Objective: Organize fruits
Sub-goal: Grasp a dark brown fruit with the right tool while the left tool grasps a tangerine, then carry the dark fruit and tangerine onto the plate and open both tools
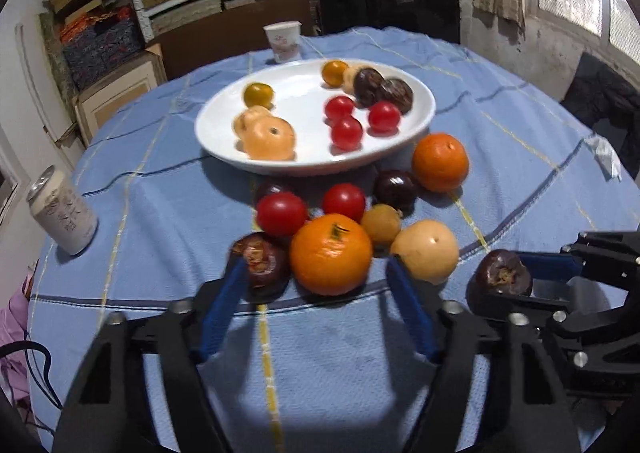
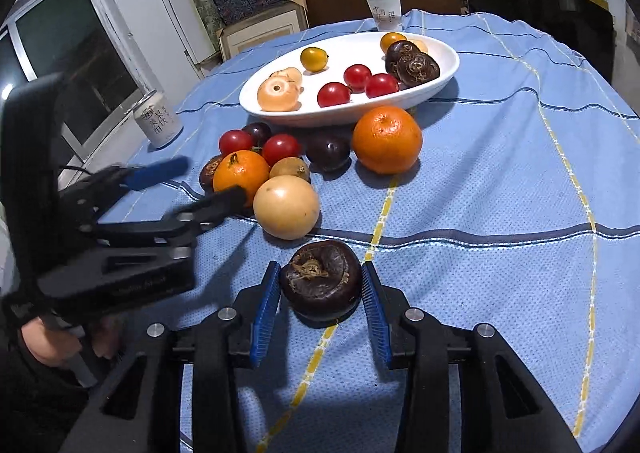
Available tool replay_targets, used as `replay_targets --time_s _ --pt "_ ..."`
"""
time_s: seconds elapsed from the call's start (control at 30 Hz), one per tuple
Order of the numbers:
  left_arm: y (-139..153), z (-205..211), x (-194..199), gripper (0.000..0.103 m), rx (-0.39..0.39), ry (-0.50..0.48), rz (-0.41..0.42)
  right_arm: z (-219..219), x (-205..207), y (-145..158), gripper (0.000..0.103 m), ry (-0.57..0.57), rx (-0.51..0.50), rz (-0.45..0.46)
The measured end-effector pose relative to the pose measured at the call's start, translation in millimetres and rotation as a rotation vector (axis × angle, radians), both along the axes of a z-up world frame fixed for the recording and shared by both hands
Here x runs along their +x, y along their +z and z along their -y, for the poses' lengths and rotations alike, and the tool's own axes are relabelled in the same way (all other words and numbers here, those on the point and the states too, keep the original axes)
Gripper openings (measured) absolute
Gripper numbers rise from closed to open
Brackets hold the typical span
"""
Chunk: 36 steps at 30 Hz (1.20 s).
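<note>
the right gripper (image 2: 322,293) sits lowest and nearest, its blue pads pressed against both sides of a dark brown water chestnut (image 2: 321,279) that rests on the blue checked tablecloth (image 2: 480,273) — clenched on it. in the left wrist view the same chestnut (image 1: 503,273) shows gripped at the right edge.

the left gripper (image 1: 316,273) reaches to the near edge of the loose fruit pile. its jaws stand apart around a near orange (image 1: 331,253); neither pad clearly touches the fruit, so it reads as released. the left finger lies in front of another dark chestnut (image 1: 262,261), the right finger just beside a pale yellow round fruit (image 1: 426,250).

behind these lie two red cherry tomatoes (image 1: 281,213), a small tan fruit (image 1: 381,224), a dark plum-like fruit (image 1: 395,189) and a second orange (image 1: 440,162) — this one touching the rim of the white plate (image 1: 224,113).

on the plate: pale orange fruits at the left, three red tomatoes in the middle, two small yellow ones and two dark chestnuts at the far right.

a drink can (image 1: 62,209) stands at the left of the cloth, and a paper cup (image 1: 283,40) beyond the plate.
</note>
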<state>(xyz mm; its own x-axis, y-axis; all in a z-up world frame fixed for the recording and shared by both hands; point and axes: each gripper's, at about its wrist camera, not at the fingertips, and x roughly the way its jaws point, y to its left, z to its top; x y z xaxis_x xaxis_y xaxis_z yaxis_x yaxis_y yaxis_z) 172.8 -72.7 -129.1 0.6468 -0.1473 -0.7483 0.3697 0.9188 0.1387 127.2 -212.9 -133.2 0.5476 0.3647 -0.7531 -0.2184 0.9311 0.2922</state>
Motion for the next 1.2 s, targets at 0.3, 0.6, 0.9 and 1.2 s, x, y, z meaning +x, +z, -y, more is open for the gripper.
replay_targets --time_s 0.3,0.6,0.9,1.2 --pt "-7.6 5.0 9.8 0.071 -0.032 -0.032 -0.034 2.1 -1.8 -0.1 0.042 0.006 0.039 0.001" --pt "-16.8 -3.0 21.7 0.050 -0.073 -0.006 -0.101 1.7 -4.7 0.6 0.042 0.013 0.039 0.011" --pt "-9.3 -8.0 14.0 0.045 -0.103 -0.017 -0.070 1.5 -5.9 1.1 0.041 0.011 0.041 0.016" --pt "8.2 -20.0 -2.4 0.045 -0.154 0.001 0.006 4.3 -7.6 1.7 0.039 0.004 0.053 0.025"
